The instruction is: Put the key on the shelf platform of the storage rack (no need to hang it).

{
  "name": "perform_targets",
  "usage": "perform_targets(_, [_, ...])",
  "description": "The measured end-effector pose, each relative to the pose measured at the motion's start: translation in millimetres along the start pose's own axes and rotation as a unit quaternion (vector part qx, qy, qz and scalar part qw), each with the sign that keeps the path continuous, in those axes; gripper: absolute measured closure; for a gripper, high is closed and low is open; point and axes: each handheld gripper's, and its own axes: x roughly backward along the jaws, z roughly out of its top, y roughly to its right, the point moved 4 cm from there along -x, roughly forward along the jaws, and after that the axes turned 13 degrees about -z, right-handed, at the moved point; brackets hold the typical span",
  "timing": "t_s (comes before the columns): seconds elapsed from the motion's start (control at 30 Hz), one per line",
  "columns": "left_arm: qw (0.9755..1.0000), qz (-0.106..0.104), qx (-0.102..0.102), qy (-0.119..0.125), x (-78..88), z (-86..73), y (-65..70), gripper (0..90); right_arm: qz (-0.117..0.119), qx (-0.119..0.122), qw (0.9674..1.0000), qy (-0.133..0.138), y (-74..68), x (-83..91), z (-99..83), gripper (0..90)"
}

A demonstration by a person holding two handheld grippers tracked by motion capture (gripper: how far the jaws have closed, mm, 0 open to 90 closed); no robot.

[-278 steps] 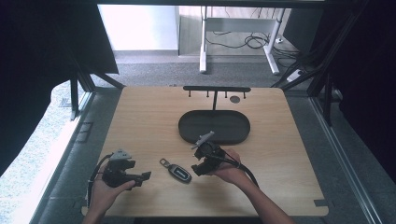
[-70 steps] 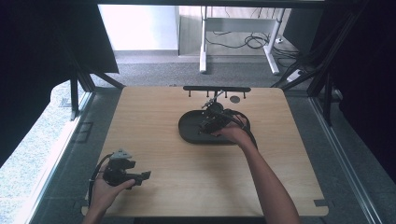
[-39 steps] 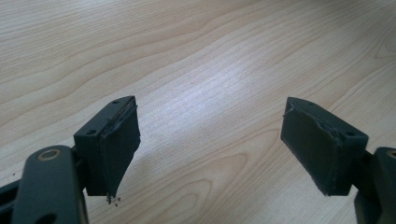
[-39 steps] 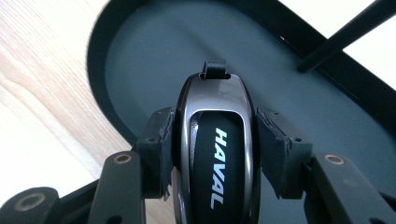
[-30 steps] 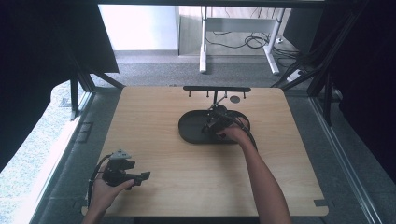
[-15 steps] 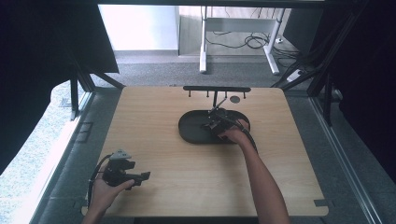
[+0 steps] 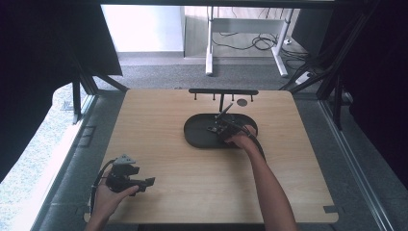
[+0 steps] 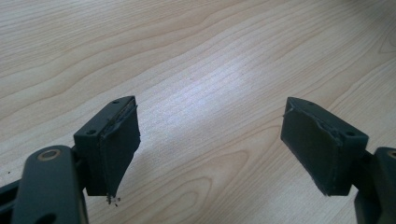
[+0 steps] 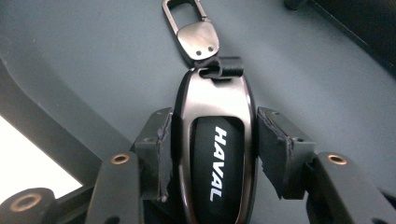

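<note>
Right gripper view: key fob [image 9: 215, 154] lower end cut off by bottom edge, btwn the jaws. High view: fob too small to make out under right gripper [image 7: 222, 129]; left gripper [image 7: 144, 183] jaw gap unclear.

Bright daylight from the top of the high view, dark at both sides. Soft glare on the table [image 8: 210, 107]. Sharp close-ups, faint shadows.
</note>
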Motion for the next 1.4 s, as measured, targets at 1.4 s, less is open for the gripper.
perform_targets(1.4, [1.0,0.008,-0.002,0.0,0.1,0.9,3.2,19.8,0.047,-0.051,0.989,0.131,-15.0,90.0,-130.8,34.0])
